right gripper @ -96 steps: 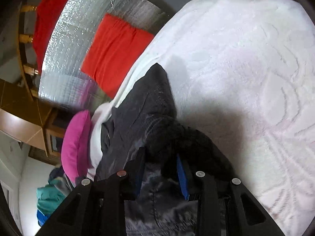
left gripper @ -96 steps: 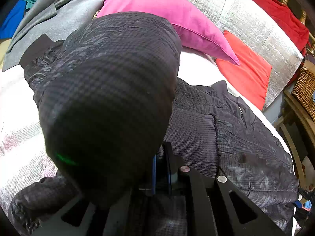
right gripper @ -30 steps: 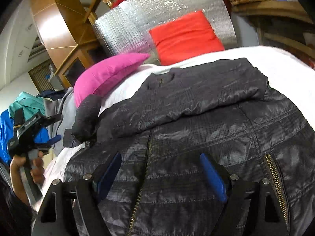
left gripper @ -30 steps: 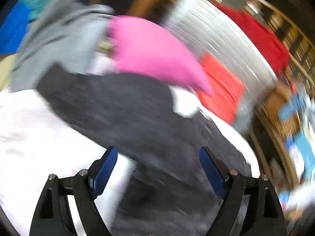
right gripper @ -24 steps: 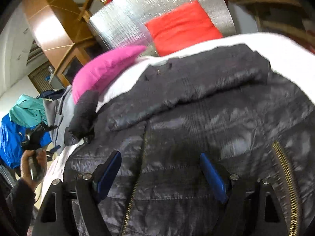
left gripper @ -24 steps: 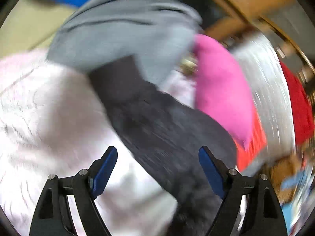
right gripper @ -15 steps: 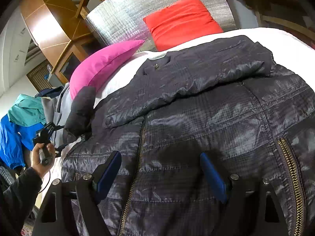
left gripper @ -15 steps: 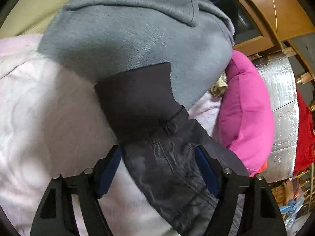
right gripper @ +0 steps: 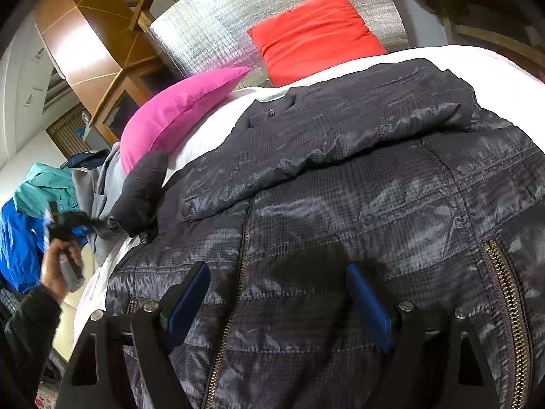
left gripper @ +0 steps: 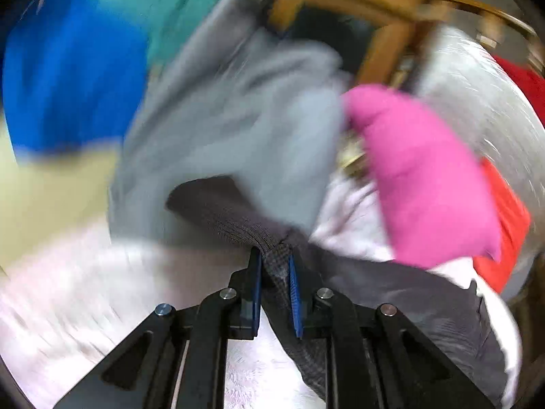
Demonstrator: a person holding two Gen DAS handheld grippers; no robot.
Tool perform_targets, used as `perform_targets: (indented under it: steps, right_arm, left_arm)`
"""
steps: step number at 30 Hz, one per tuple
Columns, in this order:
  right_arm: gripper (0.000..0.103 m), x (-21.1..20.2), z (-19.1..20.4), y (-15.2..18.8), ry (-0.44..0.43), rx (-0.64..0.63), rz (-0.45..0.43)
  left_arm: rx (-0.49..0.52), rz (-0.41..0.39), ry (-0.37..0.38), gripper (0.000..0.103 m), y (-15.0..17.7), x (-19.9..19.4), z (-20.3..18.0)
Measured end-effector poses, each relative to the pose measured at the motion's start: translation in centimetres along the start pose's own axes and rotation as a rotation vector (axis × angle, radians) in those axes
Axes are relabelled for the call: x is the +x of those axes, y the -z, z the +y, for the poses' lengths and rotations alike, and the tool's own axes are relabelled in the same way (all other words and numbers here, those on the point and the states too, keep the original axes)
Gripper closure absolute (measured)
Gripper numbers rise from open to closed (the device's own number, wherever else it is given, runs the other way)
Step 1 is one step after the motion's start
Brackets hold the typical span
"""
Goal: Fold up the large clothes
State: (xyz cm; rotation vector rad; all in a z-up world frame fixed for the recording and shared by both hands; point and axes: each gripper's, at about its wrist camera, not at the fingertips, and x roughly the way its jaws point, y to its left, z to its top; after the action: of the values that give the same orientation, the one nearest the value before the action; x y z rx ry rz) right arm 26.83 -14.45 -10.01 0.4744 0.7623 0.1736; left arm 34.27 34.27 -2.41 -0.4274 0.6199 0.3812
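in the left wrist view the left hand-held gripper (left gripper: 275,272) has its two blue-padded fingers (left gripper: 295,293) drawn close together, clamped on the dark sleeve (left gripper: 279,269) of the jacket just behind its ribbed knit cuff (left gripper: 221,218). the cuff sticks out past the fingertips, toward the left. under the gripper lies the pale pink-white bed cover (left gripper: 68,289). beyond the cuff a grey garment (left gripper: 238,126) is heaped, and a pink pillow (left gripper: 425,177) sits to its right. further back are blue and teal clothes (left gripper: 68,68), blurred, and a silver quilted sheet (left gripper: 477,95) with a red-orange cushion (left gripper: 504,225) at its foot.

in the right wrist view the right hand-held gripper (right gripper: 277,301) is held with its fingers wide apart, gripping nothing, right above the front of the dark quilted jacket (right gripper: 340,204). the jacket lies spread on the bed with its zip (right gripper: 235,279) running up between the fingers. one sleeve is folded across the chest (right gripper: 323,129). the other sleeve (right gripper: 139,194) reaches off to the left, where the person's left hand (right gripper: 59,269) holds the other gripper at its end. past the jacket are the white bed cover (right gripper: 211,122), the pink pillow (right gripper: 177,109), the red-orange cushion (right gripper: 313,37) and the silver sheet (right gripper: 218,20), with a wooden cabinet (right gripper: 88,44) behind.
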Motion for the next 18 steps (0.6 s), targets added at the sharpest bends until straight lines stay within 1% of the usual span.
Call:
perform_targets:
  steps: [3,5,7,8,9,12,15,17,18]
  right_arm:
    - [0.018,0.0,-0.1,-0.1,-0.003,0.007,-0.001]
    - [0.018,0.0,-0.2,-0.1,-0.007,0.014,-0.002]
    - [0.018,-0.1,-0.3,-0.2,-0.012,0.023,-0.004]
    - [0.018,-0.1,-0.4,-0.2,-0.014,0.027,-0.006]
    - [0.018,-0.2,-0.5,-0.3,-0.017,0.034,-0.008]
    - [0.018,-0.4,-0.9,-0.5,-0.027,0.054,-0.011]
    - [0.018,-0.6,-1.4,-0.7,-0.040,0.082,-0.017]
    - [0.018,-0.9,-1.8,-0.9,-0.048,0.102,-0.022]
    - [0.018,-1.1,-2.1,-1.0,-0.051,0.116,-0.026]
  left_arm:
    - [0.184,-0.167,0.061,0.088,-0.4,-6.7,-5.8]
    - [0.270,-0.224,0.109,0.088,0.3,-10.1,-8.7]
    - [0.362,-0.259,0.178,0.088,1.8,-12.8,-12.5]
    - [0.393,-0.260,0.211,0.088,2.6,-13.5,-14.1]
    - [0.435,-0.249,0.260,0.088,4.0,-14.2,-16.3]
    - [0.500,-0.209,0.338,0.088,7.8,-14.9,-20.4]
    - [0.550,-0.149,0.387,0.088,11.6,-14.0,-24.5]
    - [0.551,-0.091,0.408,0.088,13.5,-12.7,-26.3]
    - [0.553,-0.044,0.419,0.088,14.6,-11.8,-27.1]
